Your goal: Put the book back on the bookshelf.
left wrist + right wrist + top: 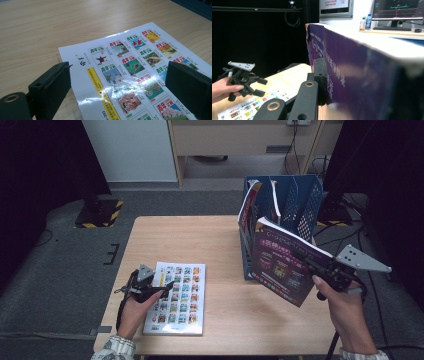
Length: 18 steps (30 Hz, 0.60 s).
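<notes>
Nearest, the left gripper (162,287) rests low over the white magazine (176,297) lying flat on the table (215,235), jaws wide apart. Farther right, the right gripper (311,262) is raised, clamped on a purple magazine (280,265) held upright before the blue file rack (295,202).

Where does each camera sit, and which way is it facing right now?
High view: above the person's side, looking forward and down on the table, the blue rack and both forearms.
Left gripper view: rides the left tongs, looking down between open jaws at the white magazine.
Right gripper view: rides the right tongs, looking level along jaws shut on the purple magazine; the person's left hand shows far off.
Shared: high and left gripper views both show the white magazine.
</notes>
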{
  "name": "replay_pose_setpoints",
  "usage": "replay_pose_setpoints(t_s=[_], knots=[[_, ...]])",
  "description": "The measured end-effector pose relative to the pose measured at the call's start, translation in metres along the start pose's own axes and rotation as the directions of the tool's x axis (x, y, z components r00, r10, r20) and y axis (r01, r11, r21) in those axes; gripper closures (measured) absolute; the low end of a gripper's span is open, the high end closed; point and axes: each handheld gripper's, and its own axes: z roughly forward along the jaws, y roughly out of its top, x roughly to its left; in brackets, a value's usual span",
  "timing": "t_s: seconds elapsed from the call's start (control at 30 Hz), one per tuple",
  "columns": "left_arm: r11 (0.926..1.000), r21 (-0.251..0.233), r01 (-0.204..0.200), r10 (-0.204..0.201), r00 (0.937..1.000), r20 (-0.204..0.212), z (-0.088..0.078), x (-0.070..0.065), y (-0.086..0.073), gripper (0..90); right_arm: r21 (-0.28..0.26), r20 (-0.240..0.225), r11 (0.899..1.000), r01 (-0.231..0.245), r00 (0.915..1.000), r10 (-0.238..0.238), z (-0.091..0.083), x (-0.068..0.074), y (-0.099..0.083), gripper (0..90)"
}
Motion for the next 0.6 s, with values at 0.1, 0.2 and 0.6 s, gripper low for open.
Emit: replay_pose_setpoints(t_s=[0.1,0.2,0.6], knots=[[1.0000,-0.001,0.000,0.000,1.0000,0.000,0.000,0.000,0.000,6.0,-0.006,0.008,1.000,0.000,1.0000,0.000,-0.002,-0.002,0.004,84.1],[1.0000,-0.001,0.000,0.000,1.0000,-0.001,0.000,0.000,0.000,6.1,-0.016,0.020,1.000,-0.005,0.9998,0.005,-0.004,-0.005,0.009,84.2],[1.0000,-0.001,0.002,-0.002,1.0000,0.000,0.000,0.000,0.000,6.1,-0.039,0.081,0.999,-0.005,0.9966,0.008,-0.009,-0.019,0.030,84.2]])
